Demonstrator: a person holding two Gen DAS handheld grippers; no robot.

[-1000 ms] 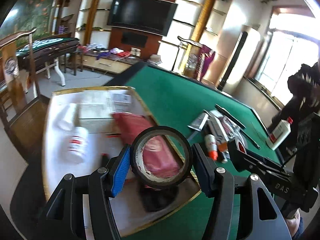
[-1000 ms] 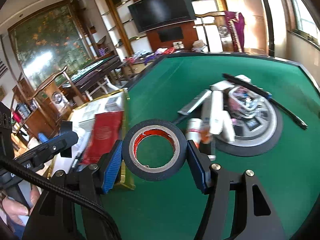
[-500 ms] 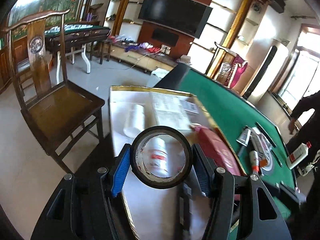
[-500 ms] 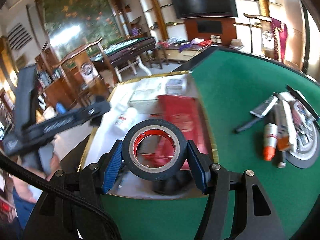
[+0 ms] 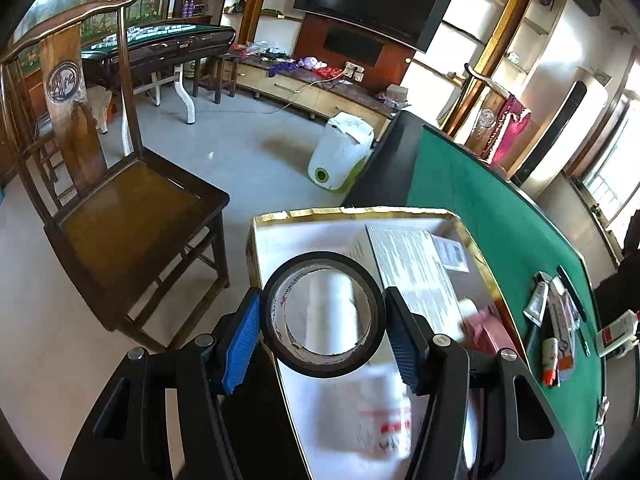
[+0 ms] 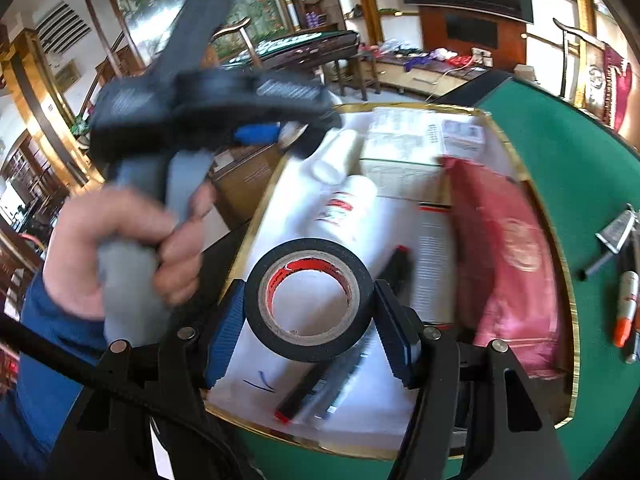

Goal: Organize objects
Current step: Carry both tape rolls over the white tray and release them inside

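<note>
Left gripper [image 5: 323, 316]: we are clamping a black roll of tape [image 5: 322, 364] with a pale core between the two blue pads [image 5: 240, 346], jaws roughly half spread, pads pressing on the roll's outer rim. Right gripper [image 6: 308, 300]: we are gripping a second tape roll [image 6: 308, 350], black with a red-printed core, the jaws standing a little wider around it.

Both rolls are hanging above the gold-rimmed white tray [image 6: 573, 312] that sits at the edge of the green table [image 5: 472, 196]; neither is touching it yet.

Progress, as we are judging it: the tray is already holding a white bottle [image 6: 340, 204], a printed box [image 5: 416, 276], a pink pouch [image 6: 504, 248] and a black-and-red marker [image 6: 316, 388], so a good share seems sorted. Still lying loose on the felt are a tube [image 5: 536, 300], an orange-tipped pen [image 5: 550, 360] and another white bottle [image 5: 616, 334]. Both rolls still need setting down, then those leftovers.

View differences: the right wrist camera is showing the person's left hand [image 6: 120, 248] on the grey handle and a blue sleeve, plus the near half of the tray. The left wrist camera is showing the wooden chair [image 5: 100, 184], the floor and a white bin [image 5: 340, 156], which the other is missing.
</note>
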